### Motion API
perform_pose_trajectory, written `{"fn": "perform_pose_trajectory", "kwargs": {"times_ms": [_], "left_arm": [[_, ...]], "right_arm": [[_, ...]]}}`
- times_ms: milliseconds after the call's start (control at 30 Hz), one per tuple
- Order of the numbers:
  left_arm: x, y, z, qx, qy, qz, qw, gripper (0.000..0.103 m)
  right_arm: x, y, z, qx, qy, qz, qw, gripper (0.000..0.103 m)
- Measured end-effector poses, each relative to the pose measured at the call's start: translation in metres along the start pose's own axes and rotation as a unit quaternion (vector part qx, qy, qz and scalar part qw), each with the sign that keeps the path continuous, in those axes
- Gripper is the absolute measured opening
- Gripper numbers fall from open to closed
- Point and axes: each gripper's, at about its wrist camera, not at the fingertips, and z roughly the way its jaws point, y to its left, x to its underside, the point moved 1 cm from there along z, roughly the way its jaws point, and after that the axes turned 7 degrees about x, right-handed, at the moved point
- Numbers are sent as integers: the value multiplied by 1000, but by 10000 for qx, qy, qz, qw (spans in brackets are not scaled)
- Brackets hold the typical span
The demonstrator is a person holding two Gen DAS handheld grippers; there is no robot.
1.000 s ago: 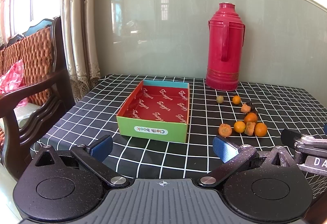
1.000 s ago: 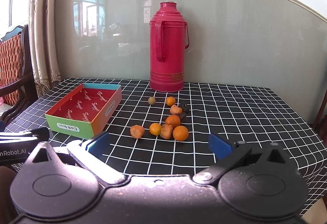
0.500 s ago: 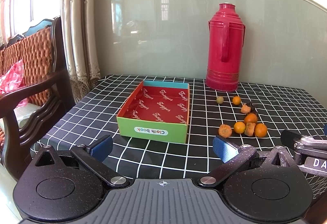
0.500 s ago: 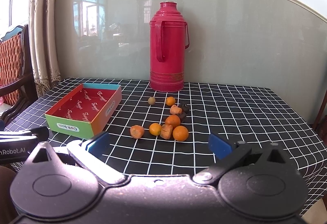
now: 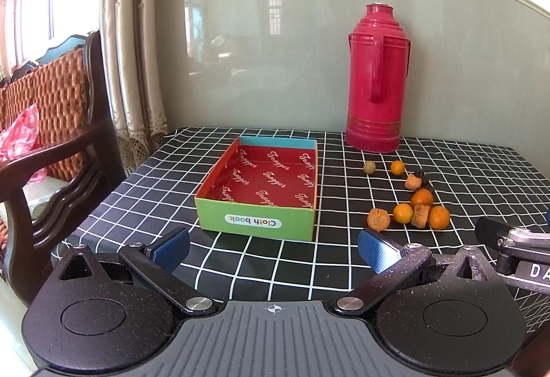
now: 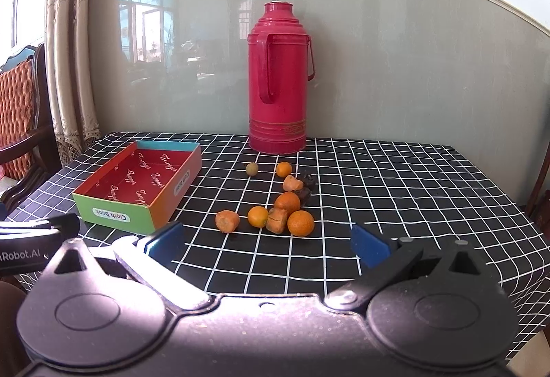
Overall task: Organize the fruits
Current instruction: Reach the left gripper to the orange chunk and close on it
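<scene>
Looking along the right hand-held gripper (image 6: 268, 241), we had the fruits (image 6: 275, 201) scattered dead ahead on the checked table (image 6: 412, 191), nearest ones just past the fingertips, with its jaws spread wide and nothing between them. The left hand-held gripper (image 5: 273, 248) was also released and empty, but it faced the open cloth-book box (image 5: 261, 191), and from there the fruit cluster sat off to the right. So we reckoned the right one was nearer the fruit and the box lay to its left, meaning a pick and a leftward carry.

The cluster ran in a loose line away from us toward the red thermos (image 6: 278, 81), with a small greenish fruit (image 6: 251, 169) farthest back.

The right view showed the dark shrivelled pieces (image 6: 305, 186) clearly; the left view showed the box floor fully, bare of fruit. Each view caught the other hand-held gripper's tip at its edge.
</scene>
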Motion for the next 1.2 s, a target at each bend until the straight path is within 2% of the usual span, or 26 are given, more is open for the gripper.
{"fn": "perform_pose_trajectory", "kwargs": {"times_ms": [300, 400, 533, 633, 800, 900, 1067, 1100, 1167, 1200], "left_arm": [[-2, -22, 12, 99, -56, 583, 9982, 103], [0, -35, 22, 158, -60, 969, 9952, 103], [4, -59, 40, 179, -197, 1703, 9850, 103], [7, -78, 58, 339, -249, 2194, 9747, 103], [14, -111, 89, 578, -345, 2810, 9573, 103], [15, -125, 112, 782, -236, 2851, 9550, 103], [11, -129, 150, 1086, 61, 2346, 9660, 102], [12, -127, 157, 1118, 103, 2261, 9676, 99], [13, -127, 170, 1188, 280, 2167, 9686, 80], [13, -127, 177, 1244, 377, 2097, 9691, 79]], "right_arm": [[2, -27, 12, 161, 4, 403, 9991, 97], [3, -42, 19, 288, -44, 563, 9980, 97], [6, -68, 36, 497, -93, 944, 9943, 97], [9, -84, 53, 662, -64, 1146, 9912, 97], [13, -93, 86, 880, 14, 1119, 9898, 97], [14, -95, 98, 949, -48, 1143, 9889, 97], [21, -94, 110, 980, -250, 1131, 9884, 97], [23, -94, 112, 990, -244, 1129, 9884, 97], [24, -93, 116, 997, -210, 1187, 9877, 97], [24, -93, 118, 975, -202, 1223, 9875, 97]]}}
